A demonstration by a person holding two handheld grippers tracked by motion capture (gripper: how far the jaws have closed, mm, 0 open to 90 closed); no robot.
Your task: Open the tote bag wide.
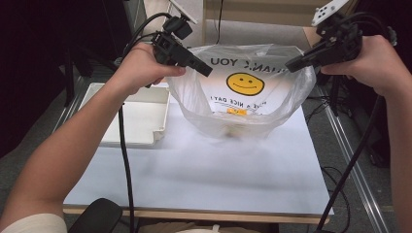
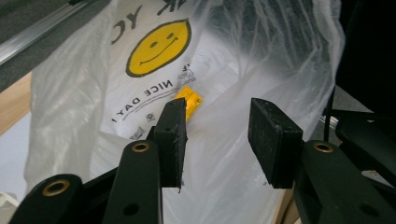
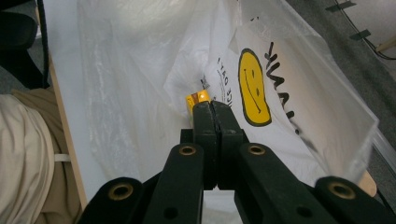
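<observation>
A white table is seen, with a clear plastic bag held up over its far edge. The bag's right rim is pinched by the clenched right gripper; the left gripper stands released at the left rim. A small orange item lies inside.

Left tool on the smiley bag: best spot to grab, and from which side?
Take the plastic bag at its left rim, the free edge beside the left tool, coming in level from the left with one pad inside the mouth and one outside. The film is thin and stands open there, and the right tool appears to be holding the opposite rim.
</observation>
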